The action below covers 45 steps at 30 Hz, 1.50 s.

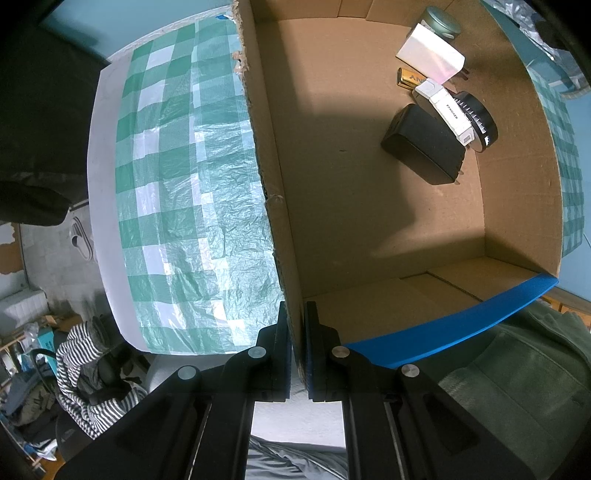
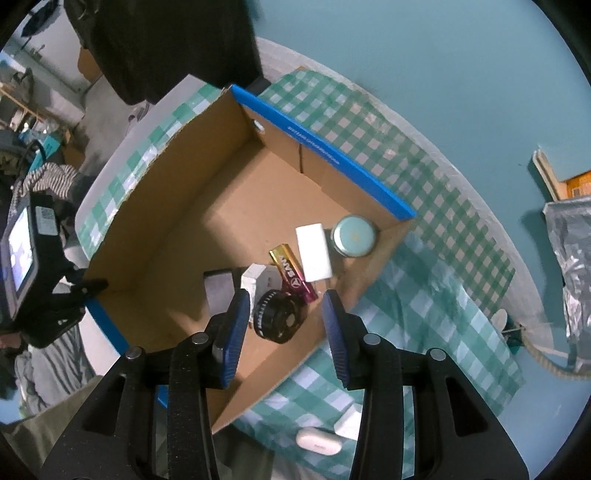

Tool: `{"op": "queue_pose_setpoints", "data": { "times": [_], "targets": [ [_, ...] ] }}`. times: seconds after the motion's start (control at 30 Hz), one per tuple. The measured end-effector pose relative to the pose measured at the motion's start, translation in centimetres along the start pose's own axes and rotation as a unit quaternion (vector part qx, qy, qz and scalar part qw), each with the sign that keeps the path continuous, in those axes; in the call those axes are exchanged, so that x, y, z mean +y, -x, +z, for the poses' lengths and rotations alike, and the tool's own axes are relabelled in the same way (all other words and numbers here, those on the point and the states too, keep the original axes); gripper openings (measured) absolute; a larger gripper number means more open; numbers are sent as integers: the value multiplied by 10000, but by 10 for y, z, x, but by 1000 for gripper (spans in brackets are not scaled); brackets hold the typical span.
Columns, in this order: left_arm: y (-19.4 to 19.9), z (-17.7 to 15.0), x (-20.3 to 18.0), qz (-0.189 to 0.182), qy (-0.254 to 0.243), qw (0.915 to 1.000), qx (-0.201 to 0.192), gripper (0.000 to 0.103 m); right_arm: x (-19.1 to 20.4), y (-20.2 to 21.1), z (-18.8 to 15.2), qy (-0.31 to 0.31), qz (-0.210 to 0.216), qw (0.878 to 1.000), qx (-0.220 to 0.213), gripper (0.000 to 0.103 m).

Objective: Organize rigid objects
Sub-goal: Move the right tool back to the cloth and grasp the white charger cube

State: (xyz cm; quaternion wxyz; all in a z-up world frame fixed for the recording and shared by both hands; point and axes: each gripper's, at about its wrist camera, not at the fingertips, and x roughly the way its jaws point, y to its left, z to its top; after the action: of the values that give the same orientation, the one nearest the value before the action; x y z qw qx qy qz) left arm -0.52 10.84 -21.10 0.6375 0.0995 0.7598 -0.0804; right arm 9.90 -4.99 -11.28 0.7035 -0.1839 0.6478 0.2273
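An open cardboard box (image 1: 369, 229) (image 2: 177, 236) with blue edges sits on a green checked tablecloth. Inside lie a black adapter (image 1: 424, 147), a black round dial object (image 2: 279, 319) (image 1: 480, 118), a white device (image 1: 447, 107) (image 2: 255, 278), a gold-pink bar (image 2: 293, 273), a white block (image 2: 314, 253) (image 1: 430, 51) and a teal round tin (image 2: 354, 236) (image 1: 441, 20). My left gripper (image 1: 297, 325) is shut on the box's side wall. My right gripper (image 2: 284, 310) is open and empty, hovering over the black dial object.
A white earbud case (image 2: 317, 441) and a white block (image 2: 349, 422) lie on the tablecloth (image 2: 424, 295) outside the box, near the right gripper. A silver plastic bag (image 2: 569, 251) is at the far right. Clutter and striped cloth (image 1: 85, 369) lie beyond the table's left edge.
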Motion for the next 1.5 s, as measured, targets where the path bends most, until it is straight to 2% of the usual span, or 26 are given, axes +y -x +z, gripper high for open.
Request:
{"op": "queue_pose_setpoints", "data": {
  "times": [0.5, 0.73, 0.87, 1.1, 1.33, 1.5],
  "targets": [
    [0, 0, 0, 5, 0, 10000, 4, 7, -31, 34, -45, -464, -172, 9986, -177, 44],
    [2, -1, 1, -17, 24, 10000, 0, 7, -53, 38, -79, -942, -200, 9952, -193, 56],
    [2, -2, 0, -16, 18, 10000, 4, 7, -76, 25, -104, -1496, -136, 9886, -1, 56],
    [1, -2, 2, -11, -9, 10000, 25, 7, -120, -10, -155, -2508, -48, 9671, 420, 57],
    [1, 0, 1, 7, -30, 10000, 55, 7, -133, -46, -186, -2839, 128, 9569, 600, 57],
    [1, 1, 0, -5, -14, 10000, 63, 7, -133, -73, -197, -2829, 205, 9567, 655, 57]
  ]
}}
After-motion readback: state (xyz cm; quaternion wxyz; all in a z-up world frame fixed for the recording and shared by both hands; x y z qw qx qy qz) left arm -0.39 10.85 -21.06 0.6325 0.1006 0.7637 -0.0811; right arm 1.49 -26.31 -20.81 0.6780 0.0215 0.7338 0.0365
